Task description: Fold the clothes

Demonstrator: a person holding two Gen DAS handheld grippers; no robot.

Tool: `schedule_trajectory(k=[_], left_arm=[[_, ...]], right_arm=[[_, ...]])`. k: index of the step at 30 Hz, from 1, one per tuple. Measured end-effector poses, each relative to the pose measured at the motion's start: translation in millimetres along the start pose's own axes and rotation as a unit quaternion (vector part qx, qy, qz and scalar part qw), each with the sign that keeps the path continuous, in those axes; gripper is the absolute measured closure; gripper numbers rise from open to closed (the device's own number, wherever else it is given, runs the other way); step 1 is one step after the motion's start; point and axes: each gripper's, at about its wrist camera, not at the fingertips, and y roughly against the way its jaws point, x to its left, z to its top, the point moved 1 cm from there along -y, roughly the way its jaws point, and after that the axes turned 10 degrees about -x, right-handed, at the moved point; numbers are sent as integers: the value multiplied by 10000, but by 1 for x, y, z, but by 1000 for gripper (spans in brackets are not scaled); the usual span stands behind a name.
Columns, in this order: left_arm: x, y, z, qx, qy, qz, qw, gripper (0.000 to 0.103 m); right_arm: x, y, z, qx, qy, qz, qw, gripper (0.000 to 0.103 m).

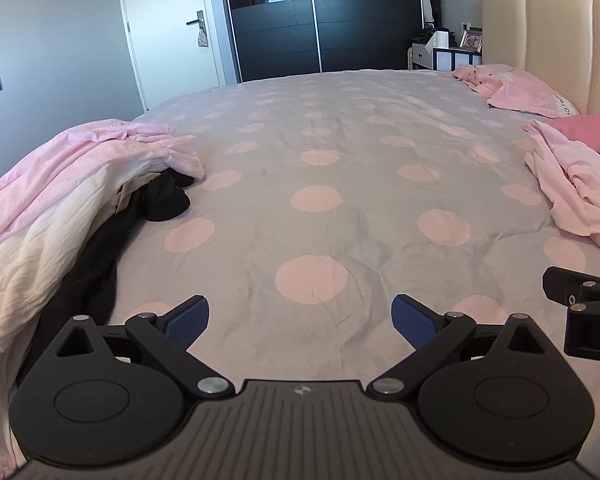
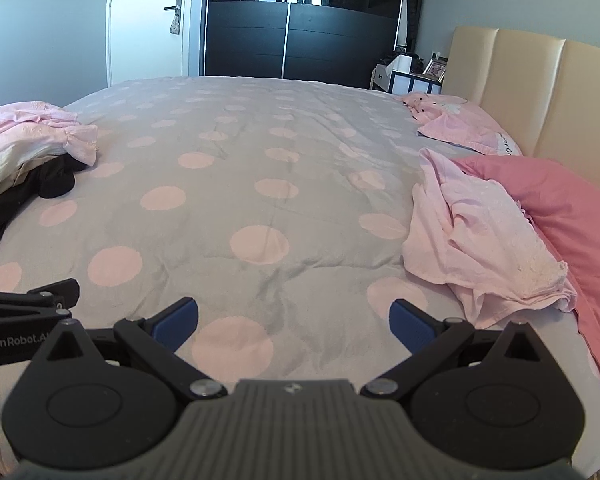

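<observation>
Fingers spread wide on left gripper (image 1: 300, 322) and right gripper (image 2: 293, 322), pinching nothing. Black garment (image 1: 100, 248) half buried under pink clothes pile (image 1: 80, 160), cut off at frame edge.

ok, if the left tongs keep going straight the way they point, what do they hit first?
Probably the bare spotted bedspread. The left tongs are open, empty and angled down at it; the clothes pile lies off to the side. Depth is unclear.
</observation>
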Motion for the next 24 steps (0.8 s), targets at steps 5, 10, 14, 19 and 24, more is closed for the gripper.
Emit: schedule_trajectory(k=[5, 10, 14, 19, 24], left_arm=[[-3, -4, -2, 57, -37, -47, 10000, 3], [-9, -8, -3, 82, -138, -61, 9999, 3], [-11, -10, -4, 105, -172, -60, 9998, 3], [-12, -11, -6, 126, -235, 5, 9996, 3], [-9, -14, -6, 164, -223, 48, 9996, 3]], right_arm=[[-5, -1, -2, 3, -80, -52, 10000, 0], [-11, -3, -7, 28, -92, -110, 9999, 0], [-16, -6, -8, 67, -197, -152, 9997, 0], [-13, -8, -6, 48, -238, -93, 9997, 0], [-9, -9, -4, 1, -150, -43, 9999, 0]])
